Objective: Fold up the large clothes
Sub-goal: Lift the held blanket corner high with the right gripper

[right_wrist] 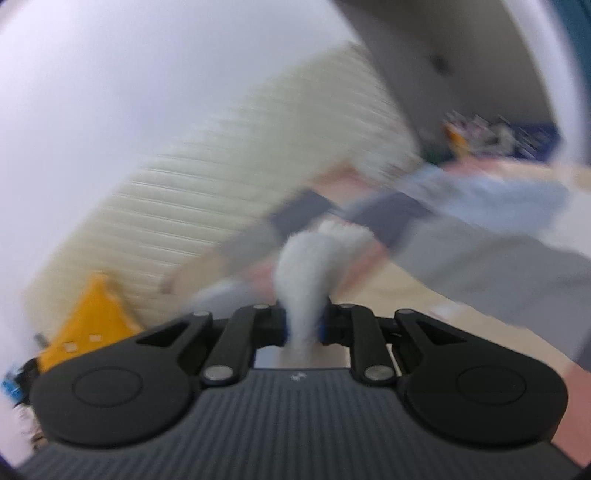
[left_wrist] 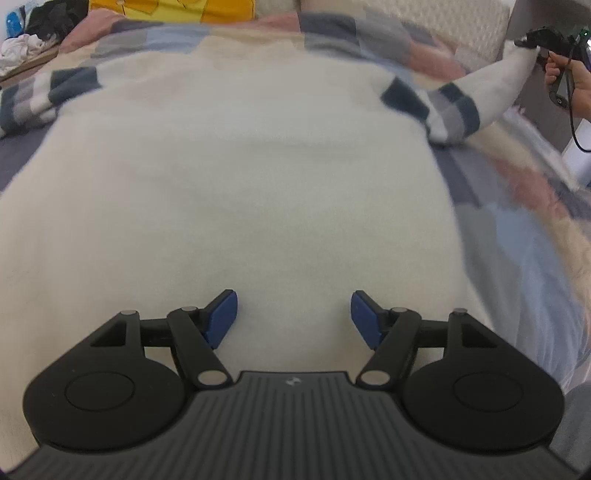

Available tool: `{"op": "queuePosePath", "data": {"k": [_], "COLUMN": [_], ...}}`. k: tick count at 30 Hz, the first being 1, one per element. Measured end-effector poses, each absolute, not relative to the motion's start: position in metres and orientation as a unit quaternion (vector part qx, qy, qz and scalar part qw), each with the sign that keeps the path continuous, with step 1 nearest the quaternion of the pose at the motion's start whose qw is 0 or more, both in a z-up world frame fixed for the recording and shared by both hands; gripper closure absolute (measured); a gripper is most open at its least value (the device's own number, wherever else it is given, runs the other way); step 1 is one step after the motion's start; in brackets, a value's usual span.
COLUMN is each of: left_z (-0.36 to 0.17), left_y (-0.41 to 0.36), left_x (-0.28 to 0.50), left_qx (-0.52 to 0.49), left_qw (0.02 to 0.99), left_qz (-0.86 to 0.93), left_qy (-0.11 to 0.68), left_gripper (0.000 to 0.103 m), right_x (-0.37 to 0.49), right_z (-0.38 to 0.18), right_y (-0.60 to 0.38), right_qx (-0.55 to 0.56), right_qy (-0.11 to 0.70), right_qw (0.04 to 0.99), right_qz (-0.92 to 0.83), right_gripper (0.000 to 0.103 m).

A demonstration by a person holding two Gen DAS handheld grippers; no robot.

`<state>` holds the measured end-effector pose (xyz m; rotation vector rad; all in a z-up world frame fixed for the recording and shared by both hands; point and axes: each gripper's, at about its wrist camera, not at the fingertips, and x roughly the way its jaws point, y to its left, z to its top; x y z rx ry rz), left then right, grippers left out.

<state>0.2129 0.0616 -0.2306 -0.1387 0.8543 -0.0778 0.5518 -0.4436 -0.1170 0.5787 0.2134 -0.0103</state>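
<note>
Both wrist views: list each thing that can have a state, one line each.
Cream fleece sweater: spread flat on the patchwork bedspread.
Sweater's right sleeve: lifted off the bed, cuff pinched.
Left gripper: open, over the sweater's body.
Right gripper: shut on the sleeve.

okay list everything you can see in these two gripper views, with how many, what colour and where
sweater: one, cream with blue-grey striped sleeves, spread flat on the bed
sleeve: one, cream end, lifted off to the right
bedcover: one, patchwork of blue, grey, pink and beige, under the sweater
yellow item: one, at the far end of the bed
dark clothes pile: one, black, far left
headboard: one, cream, ribbed, blurred
left gripper: blue pads, open above the sweater
right gripper: shut on the sleeve
hand: one, holding the right gripper
</note>
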Motion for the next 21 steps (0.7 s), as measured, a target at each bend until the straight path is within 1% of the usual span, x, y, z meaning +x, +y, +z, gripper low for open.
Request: {"op": "queuePosePath", "data": {"k": [6, 11, 16, 21], "left_z": [-0.198, -0.174, -0.157, -0.143], "left_y": [0.107, 0.146, 0.186, 0.217], "left_x": [0.197, 0.176, 0.163, 0.148], "left_qx": [-0.102, -0.116, -0.14, -0.153], "left_qw": [0.928, 0.941, 0.945, 0.95], "left_qz": [-0.009, 0.021, 0.046, 0.054], "left_qy": [0.359, 0.318, 0.293, 0.268], "left_gripper": [0.03, 0.03, 0.03, 0.03], "right_x": [0.502, 0.458, 0.413, 0.369], "right_z": [-0.034, 0.009, 0.025, 0.017], "right_y": [-0.369, -0.297, -0.22, -0.149], "right_qx": [0.231, 0.185, 0.126, 0.062], "right_qy": [0.048, 0.029, 0.026, 0.031], "right_qw": [0.968, 0.97, 0.968, 0.962], "right_qz": [0.087, 0.153, 0.214, 0.265], "right_gripper": [0.086, 0.086, 0.086, 0.086]}}
